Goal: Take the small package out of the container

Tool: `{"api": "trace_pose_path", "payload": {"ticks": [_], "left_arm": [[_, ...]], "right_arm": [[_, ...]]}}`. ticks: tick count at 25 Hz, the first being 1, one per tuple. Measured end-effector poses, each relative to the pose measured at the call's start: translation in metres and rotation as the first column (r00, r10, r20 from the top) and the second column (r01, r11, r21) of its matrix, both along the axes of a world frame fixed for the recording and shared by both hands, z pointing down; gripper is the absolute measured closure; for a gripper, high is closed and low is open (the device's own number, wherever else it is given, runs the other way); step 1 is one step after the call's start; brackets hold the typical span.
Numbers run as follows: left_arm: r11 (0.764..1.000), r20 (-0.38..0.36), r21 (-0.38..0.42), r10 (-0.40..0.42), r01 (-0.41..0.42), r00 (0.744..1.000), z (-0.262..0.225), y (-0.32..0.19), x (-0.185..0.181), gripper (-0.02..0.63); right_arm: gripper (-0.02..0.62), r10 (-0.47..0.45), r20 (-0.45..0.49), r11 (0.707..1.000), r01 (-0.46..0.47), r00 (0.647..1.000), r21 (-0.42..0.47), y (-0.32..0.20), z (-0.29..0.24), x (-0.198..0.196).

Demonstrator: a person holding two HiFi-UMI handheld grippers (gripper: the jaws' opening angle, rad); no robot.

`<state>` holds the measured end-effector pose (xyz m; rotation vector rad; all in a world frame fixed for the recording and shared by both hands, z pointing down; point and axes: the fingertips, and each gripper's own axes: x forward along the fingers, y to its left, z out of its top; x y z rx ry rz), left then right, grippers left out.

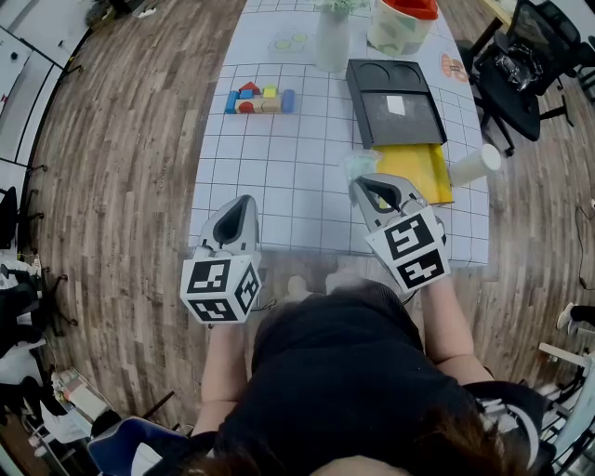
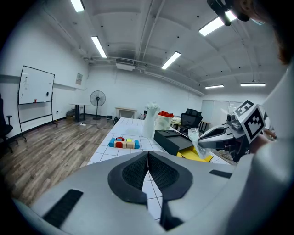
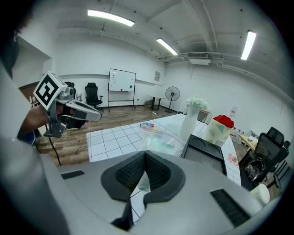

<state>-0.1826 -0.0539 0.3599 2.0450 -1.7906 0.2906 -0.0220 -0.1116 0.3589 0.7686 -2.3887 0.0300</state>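
Note:
The small package is a clear plastic bag, and my right gripper is shut on its near edge. In the head view this bag hangs at the right gripper, above the table's front right part, beside a yellow envelope. The black container lies open-topped just behind the envelope. My left gripper hovers over the table's front edge at the left, apart from all of this. Its jaws are shut with nothing between them. From the left gripper view the bag dangles from the right gripper.
Coloured toy blocks sit at the mid-left of the white gridded table. A white vase and a tub with an orange top stand at the back. A white cup lies at the right edge, with an office chair beyond.

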Motion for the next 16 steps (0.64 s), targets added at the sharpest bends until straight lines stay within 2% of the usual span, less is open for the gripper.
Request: {"api": "trace_pose_path", "payload": {"ticks": [16], "left_arm": [[1.000, -0.006, 0.003, -0.003, 0.003, 1.000, 0.0001, -0.0046, -0.0005, 0.577]], "right_arm": [[0.578, 0.006, 0.006, 1.000, -0.006, 1.000, 0.005, -0.0055, -0.0023, -0.0003]]}}
